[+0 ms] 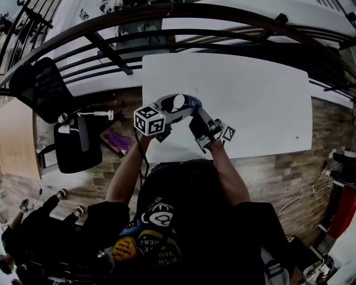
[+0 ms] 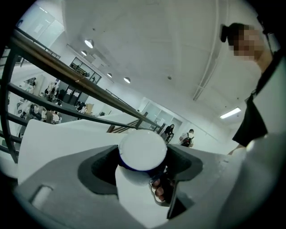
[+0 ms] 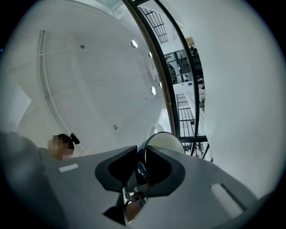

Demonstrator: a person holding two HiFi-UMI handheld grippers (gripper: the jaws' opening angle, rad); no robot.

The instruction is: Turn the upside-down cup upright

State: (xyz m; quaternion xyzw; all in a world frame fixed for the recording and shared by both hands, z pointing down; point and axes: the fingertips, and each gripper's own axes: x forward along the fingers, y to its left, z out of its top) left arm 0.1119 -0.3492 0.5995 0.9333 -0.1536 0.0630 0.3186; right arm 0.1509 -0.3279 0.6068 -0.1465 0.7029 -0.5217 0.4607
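Note:
The cup (image 1: 179, 102) is white with a dark blue band and is held in the air above the near left part of the white table (image 1: 250, 94). My left gripper (image 1: 173, 107) is shut on the cup's body. In the left gripper view the cup's (image 2: 142, 150) flat white base faces the camera between the jaws of the left gripper (image 2: 142, 166). My right gripper (image 1: 196, 109) meets the cup from the right. In the right gripper view the cup's (image 3: 166, 142) thin rim wall is pinched between the jaws of the right gripper (image 3: 141, 164), which points upward.
A black office chair (image 1: 47, 89) stands left of the table, with a purple object (image 1: 117, 139) and cables on the wooden floor beside it. Dark curved railings (image 1: 167, 14) run beyond the table's far edge. Distant people (image 2: 185, 138) show in the left gripper view.

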